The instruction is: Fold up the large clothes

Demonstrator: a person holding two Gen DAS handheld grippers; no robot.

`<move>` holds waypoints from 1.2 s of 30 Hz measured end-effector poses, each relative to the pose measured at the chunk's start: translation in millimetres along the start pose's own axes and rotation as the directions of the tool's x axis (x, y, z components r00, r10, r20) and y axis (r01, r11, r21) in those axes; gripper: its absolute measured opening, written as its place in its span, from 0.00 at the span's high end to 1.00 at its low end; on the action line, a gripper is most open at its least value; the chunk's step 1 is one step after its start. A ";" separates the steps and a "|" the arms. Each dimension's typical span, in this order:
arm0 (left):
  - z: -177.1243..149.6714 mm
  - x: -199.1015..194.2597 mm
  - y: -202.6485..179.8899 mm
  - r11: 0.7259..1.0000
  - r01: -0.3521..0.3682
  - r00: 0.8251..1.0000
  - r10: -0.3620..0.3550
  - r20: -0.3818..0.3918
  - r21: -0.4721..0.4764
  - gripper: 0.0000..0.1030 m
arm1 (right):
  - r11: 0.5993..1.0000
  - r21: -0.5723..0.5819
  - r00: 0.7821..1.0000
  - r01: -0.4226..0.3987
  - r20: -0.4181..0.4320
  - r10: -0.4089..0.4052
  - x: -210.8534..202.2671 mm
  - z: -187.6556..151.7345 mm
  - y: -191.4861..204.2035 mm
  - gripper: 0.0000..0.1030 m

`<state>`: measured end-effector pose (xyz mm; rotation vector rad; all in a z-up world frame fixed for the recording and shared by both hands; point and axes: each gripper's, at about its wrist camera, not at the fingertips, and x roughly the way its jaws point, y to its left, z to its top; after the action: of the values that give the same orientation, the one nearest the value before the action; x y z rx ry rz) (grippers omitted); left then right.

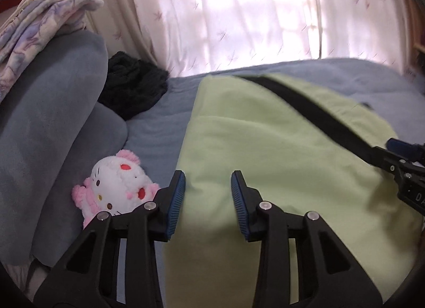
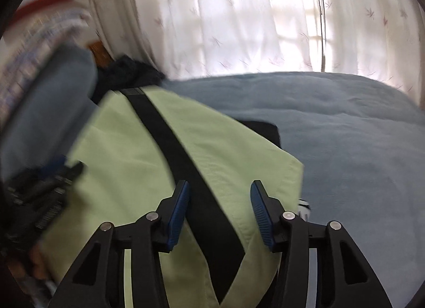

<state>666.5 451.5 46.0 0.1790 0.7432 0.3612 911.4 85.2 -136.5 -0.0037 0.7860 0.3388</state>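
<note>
Folding the green garment on the bed

Both our grippers, left gripper [image 1: 208,192] and right gripper [image 2: 220,205], have fingers spread and hold nothing; we should pinch the green garment [image 1: 265,148] at its near edge, level, on the bed [image 2: 345,135].

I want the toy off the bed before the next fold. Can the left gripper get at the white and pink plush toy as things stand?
Probably yes. The white and pink plush toy lies uncovered on the blue bedspread, just left of the left gripper, whose jaws stand open and empty over the light green garment.

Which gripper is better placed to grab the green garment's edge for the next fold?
Probably the right gripper: its open jaws sit beside the green garment's right edge near the black stripe. The left gripper hangs open over flat cloth.
</note>
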 end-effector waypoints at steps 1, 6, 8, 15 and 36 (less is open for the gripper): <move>-2.6 5.9 -0.7 1.000 -0.004 1.000 0.004 -0.007 0.001 0.67 | 1.000 0.006 1.000 0.012 -0.009 -0.012 16.0 -3.4 -2.4 0.54; -11.2 36.5 -4.9 1.000 -0.016 0.999 0.016 -0.029 -0.003 0.67 | 1.000 0.021 1.000 -0.012 -0.013 0.013 69.2 -9.1 -12.5 0.56; -14.5 43.0 -3.7 1.000 -0.017 0.999 0.017 -0.034 -0.013 0.67 | 1.000 0.023 1.000 -0.019 -0.017 0.019 87.3 -11.2 -18.4 0.56; -15.4 16.5 -2.5 1.000 -0.015 0.999 0.014 -0.044 -0.025 0.66 | 0.998 0.057 0.999 -0.019 -0.042 0.021 35.2 0.6 -36.9 0.55; -75.4 -320.4 -39.7 0.989 0.117 0.993 -0.115 0.024 -0.091 0.36 | 0.997 -0.049 0.996 -0.056 -0.067 0.052 -246.4 -76.0 -63.1 0.45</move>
<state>407.4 294.7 181.0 0.0522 0.7133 0.2821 716.1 -57.5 -27.2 -0.0413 0.8440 0.4114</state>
